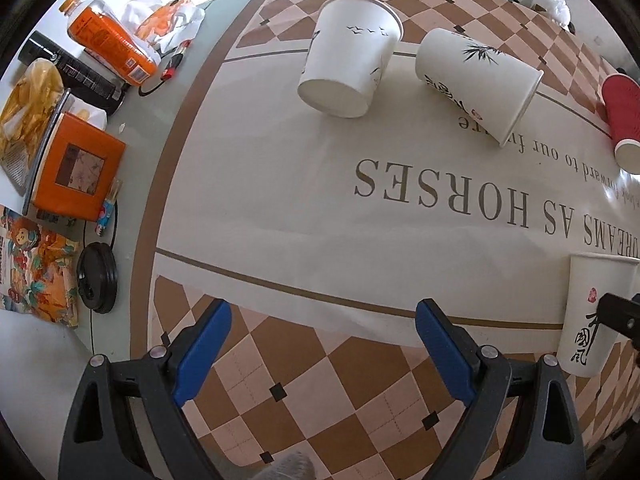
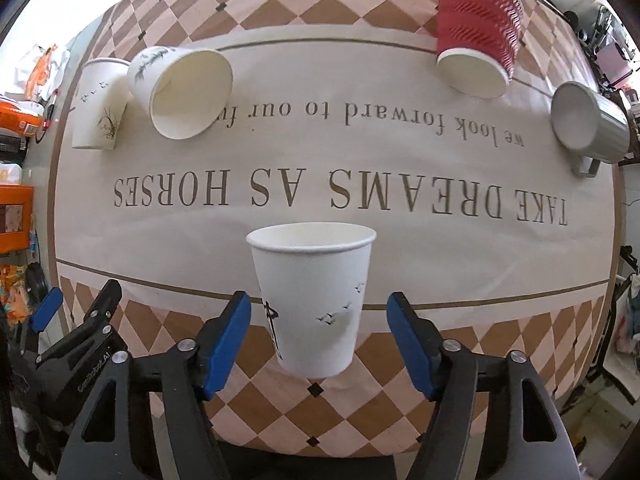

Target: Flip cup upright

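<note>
A white paper cup with bird marks stands upright on the table between the open fingers of my right gripper; the fingers do not touch it. It also shows at the right edge of the left wrist view. My left gripper is open and empty over the near checkered border. Farther off, a white cup stands upside down, a white bamboo-print cup lies on its side, and a red ribbed cup lies tilted.
A grey metal mug lies on its side at the right edge. Left of the tablecloth stand an orange bottle, a black can, an orange box, snack bags and a black lid.
</note>
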Tool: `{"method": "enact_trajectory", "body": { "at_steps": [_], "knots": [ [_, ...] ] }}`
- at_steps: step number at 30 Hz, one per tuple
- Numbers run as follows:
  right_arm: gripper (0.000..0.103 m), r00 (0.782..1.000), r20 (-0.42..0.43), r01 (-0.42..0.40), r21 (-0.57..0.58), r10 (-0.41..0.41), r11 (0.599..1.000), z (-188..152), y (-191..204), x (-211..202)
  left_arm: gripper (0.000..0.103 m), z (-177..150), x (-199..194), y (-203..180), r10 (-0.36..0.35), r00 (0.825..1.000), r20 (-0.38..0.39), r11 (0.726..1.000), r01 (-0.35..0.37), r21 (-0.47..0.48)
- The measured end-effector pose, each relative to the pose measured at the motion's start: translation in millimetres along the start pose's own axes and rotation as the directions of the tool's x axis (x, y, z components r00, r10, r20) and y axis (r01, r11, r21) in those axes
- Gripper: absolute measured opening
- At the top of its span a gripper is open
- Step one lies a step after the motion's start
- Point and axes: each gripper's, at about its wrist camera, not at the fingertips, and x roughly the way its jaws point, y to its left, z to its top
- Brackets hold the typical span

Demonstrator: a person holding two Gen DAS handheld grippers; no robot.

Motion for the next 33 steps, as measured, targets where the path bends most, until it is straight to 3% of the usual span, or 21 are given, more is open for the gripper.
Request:
{"method": "enact_trajectory", "body": {
  "at_steps": [4, 13, 21, 25, 30, 33],
  "knots": [
    [0.058, 1.0, -0.027, 0.003, -0.009, -0.003, 1.0, 3, 1, 9, 0.094, 3, 1, -4, -0.009, 1.0, 0.001, 1.0, 0.009, 0.0],
    [0.057, 0.999, -0.003, -0.044, 0.007, 0.044, 0.999, 4, -10, 5, 0.094, 8, 1, -12, -0.034, 0.999, 0.025, 0.999, 0.035, -0.008],
    [0.056, 0.981, 0.152, -0.133, 0.061, 0.122, 0.989, -4, -47, -19, 0.096, 17, 5, -22, -0.074, 0.997, 0.019, 0.997, 0.074, -0.017],
    [0.056, 0.948, 0.291, -0.15, 0.063, 0.126, 0.987, 3, -53, -38, 0.101, 25, 9, -26, -0.089, 0.996, 0.022, 0.996, 0.09, -0.006],
    [0.056, 0.874, 0.484, -0.097, 0.068, 0.052, 0.993, 14, -53, -43, 0.101, 30, 14, -36, -0.096, 0.995, 0.021, 0.995, 0.096, 0.021],
    [0.056, 0.83, 0.558, -0.055, 0.069, 0.007, 0.996, 18, -50, -34, 0.101, 28, 17, -43, -0.087, 0.996, 0.017, 0.995, 0.086, 0.043]
  ]
}}
